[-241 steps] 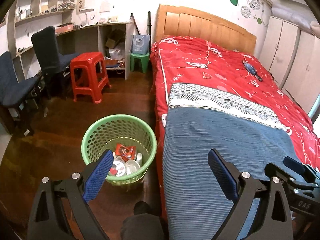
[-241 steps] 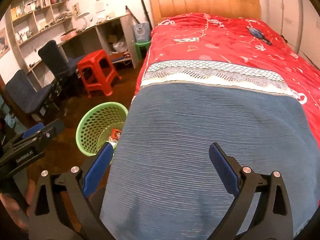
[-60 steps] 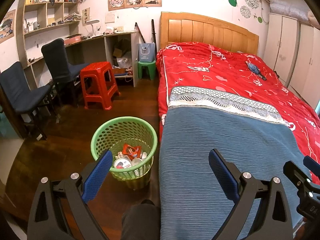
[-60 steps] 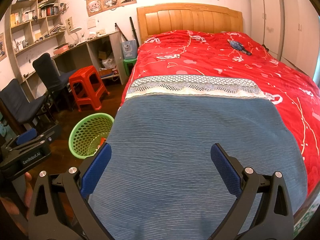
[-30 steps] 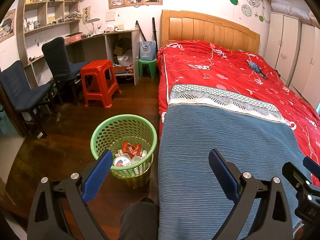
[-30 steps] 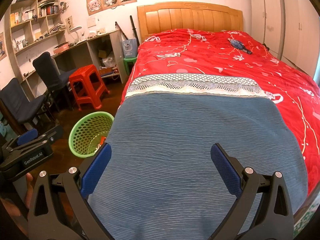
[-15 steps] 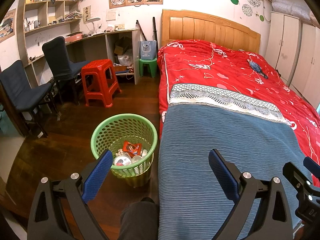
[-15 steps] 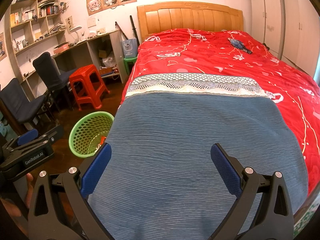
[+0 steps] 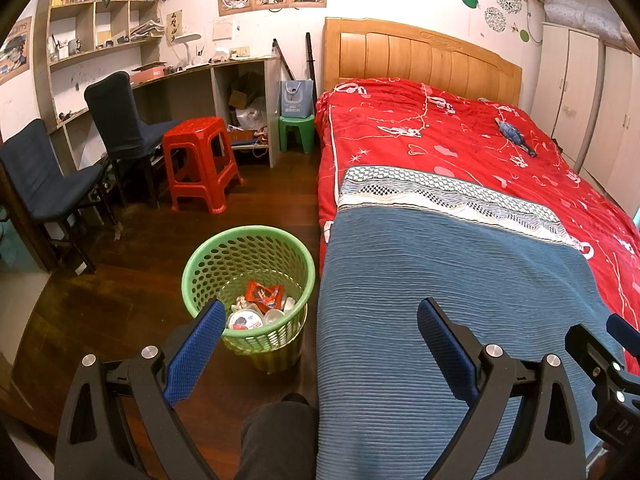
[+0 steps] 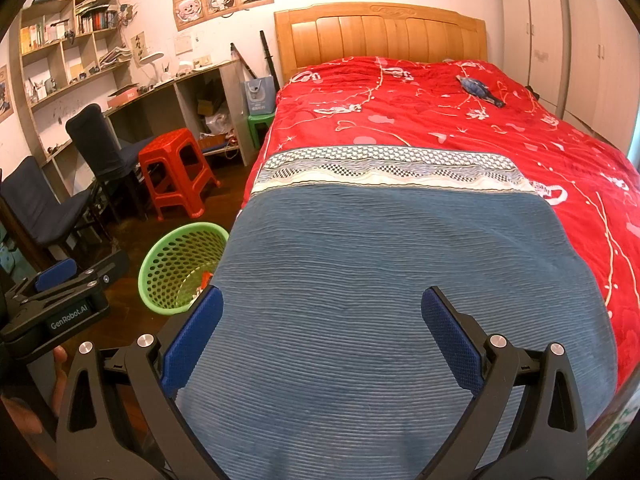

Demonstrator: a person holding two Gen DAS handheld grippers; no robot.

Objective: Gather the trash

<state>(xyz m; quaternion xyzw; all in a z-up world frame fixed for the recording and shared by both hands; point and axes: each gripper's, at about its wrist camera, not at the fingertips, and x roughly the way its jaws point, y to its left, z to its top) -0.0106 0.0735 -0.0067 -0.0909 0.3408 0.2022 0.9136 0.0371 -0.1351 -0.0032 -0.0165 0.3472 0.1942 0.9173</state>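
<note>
The left gripper (image 9: pixel 318 334), black with blue ribbed pads, is spread wide and grasps nothing; it hangs over the near corner of the bed, where the ribbed blue blanket (image 9: pixel 440 280) meets the dark wooden floor (image 9: pixel 120 280). The right gripper (image 10: pixel 320 330) is likewise released and empty, above the blue blanket at the foot of the bed.

The round green perforated plastic basket (image 9: pixel 200 264) stands on the floor just beside the bed's near-left corner. Inside it lies the trash: a red snack wrapper (image 9: pixel 264 295), a round white lid with a printed label (image 9: pixel 245 321), and a few pale pieces too small to identify, perhaps cups.

On the red patterned quilt (image 9: pixel 440 136), toward the headboard end of the bed, lies a small blue-grey object (image 10: pixel 478 89). A red plastic stool (image 9: pixel 200 160) stands farther from the bed than the basket, with two dark blue chairs (image 9: pixel 120 120) beyond it.
</note>
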